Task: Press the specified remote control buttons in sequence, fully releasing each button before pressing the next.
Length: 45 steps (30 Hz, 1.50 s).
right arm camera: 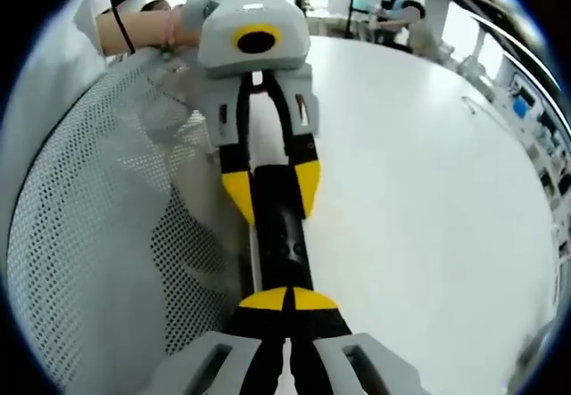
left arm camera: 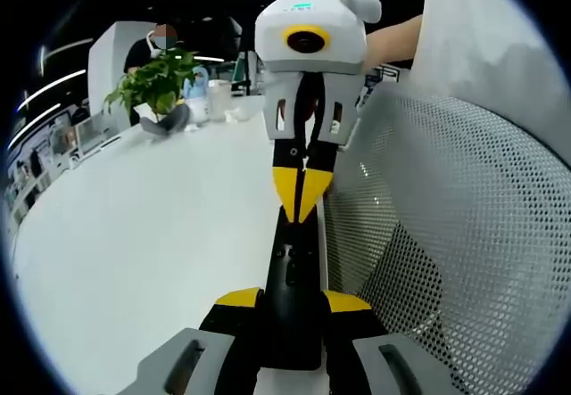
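A long black remote control (left arm camera: 291, 266) lies along the edge of the white table (left arm camera: 143, 234). My left gripper (left arm camera: 293, 301) is shut on its near end, one yellow fingertip on each side. My right gripper (left arm camera: 302, 194) comes in from the far side, shut, with its joined yellow tips down on the remote's button face. In the right gripper view the remote (right arm camera: 281, 234) runs away from my shut right gripper (right arm camera: 287, 299), whose tips rest on it. At the remote's far end the left gripper (right arm camera: 272, 185) clamps it.
A white mesh chair back (left arm camera: 446, 234) stands right against the table edge beside the remote. A potted plant (left arm camera: 156, 83), a bottle (left arm camera: 198, 92) and a cup (left arm camera: 219, 99) stand at the table's far side. A person's hand (right arm camera: 147, 29) holds the left gripper.
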Tool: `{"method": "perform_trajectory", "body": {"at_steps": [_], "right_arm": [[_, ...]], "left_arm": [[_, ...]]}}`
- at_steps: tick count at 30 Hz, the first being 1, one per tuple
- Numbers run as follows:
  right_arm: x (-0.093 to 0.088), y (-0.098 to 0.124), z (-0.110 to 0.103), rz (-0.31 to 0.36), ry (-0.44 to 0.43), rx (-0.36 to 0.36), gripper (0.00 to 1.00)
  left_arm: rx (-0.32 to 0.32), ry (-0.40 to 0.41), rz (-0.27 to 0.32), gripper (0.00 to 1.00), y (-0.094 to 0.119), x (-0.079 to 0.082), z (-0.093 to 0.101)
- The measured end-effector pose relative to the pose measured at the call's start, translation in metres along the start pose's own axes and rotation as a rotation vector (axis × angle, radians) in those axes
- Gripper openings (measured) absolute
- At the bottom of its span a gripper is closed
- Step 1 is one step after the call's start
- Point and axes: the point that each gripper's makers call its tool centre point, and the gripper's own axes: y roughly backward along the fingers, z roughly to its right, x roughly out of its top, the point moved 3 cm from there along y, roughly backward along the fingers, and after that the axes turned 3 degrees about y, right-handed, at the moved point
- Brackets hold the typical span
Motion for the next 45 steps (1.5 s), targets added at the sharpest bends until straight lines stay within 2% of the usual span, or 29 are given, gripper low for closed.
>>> {"method": "perform_trajectory", "body": {"at_steps": [3, 7, 9, 11, 15, 22, 25, 27, 29, 33, 34, 37, 41, 45], "right_arm": [[-0.002, 0.0009, 0.0004, 0.009, -0.025, -0.003, 0.0], [-0.0004, -0.0004, -0.0012, -0.001, -0.012, -0.019, 0.0], [0.0002, -0.0006, -0.0014, -0.016, 0.045, -0.035, 0.0], [0.0007, -0.001, -0.0024, -0.039, 0.142, -0.048, 0.0], [0.0011, -0.0018, -0.0021, -0.054, 0.152, -0.038, 0.0], [0.0026, -0.0035, -0.0026, -0.119, 0.26, -0.012, 0.0], [0.0036, -0.004, -0.0018, -0.137, 0.267, -0.006, 0.0], [0.003, -0.0037, -0.0005, -0.139, 0.248, -0.002, 0.0], [0.0021, -0.0031, 0.0002, -0.114, 0.205, -0.003, 0.0], [0.0005, -0.0014, 0.0008, 0.008, 0.073, -0.015, 0.0], [0.0006, -0.0017, 0.0007, 0.055, 0.024, -0.013, 0.0], [-0.001, -0.0012, 0.0019, 0.135, -0.084, -0.014, 0.0], [-0.0016, -0.0011, 0.0014, 0.162, -0.118, -0.028, 0.0], [0.0009, -0.002, -0.0004, 0.158, -0.093, -0.042, 0.0]], "left_arm": [[0.0, -0.002, -0.001, 0.25, -0.0001, -0.0002, -0.0001], [0.0, -0.003, -0.002, 0.25, -0.0001, -0.0002, -0.0002], [0.0, -0.006, -0.002, 0.25, -0.0001, -0.0002, -0.0001], [0.002, -0.008, -0.003, 0.25, -0.0002, -0.0003, 0.0001], [0.001, -0.01, -0.002, 0.25, -0.0003, -0.0005, 0.0001], [0.002, -0.012, -0.002, 0.25, -0.0005, -0.0005, 0.0003], [0.002, -0.012, -0.001, 0.25, -0.0005, -0.0006, 0.0004], [0.002, -0.012, -0.001, 0.25, -0.0004, -0.0005, 0.0004], [0.002, -0.006, 0.002, 0.25, -0.0004, -0.0003, 0.0002], [0.003, -0.008, 0.0, 0.25, -0.0003, -0.0003, 0.0004], [0.002, -0.009, 0.0, 0.25, -0.0003, -0.0003, 0.0004], [0.003, -0.008, 0.001, 0.25, -0.0002, -0.0001, 0.0004], [0.003, -0.007, 0.002, 0.25, -0.0002, -0.0004, 0.0004], [0.002, -0.008, 0.002, 0.25, 0.0001, -0.0002, 0.0005]]}}
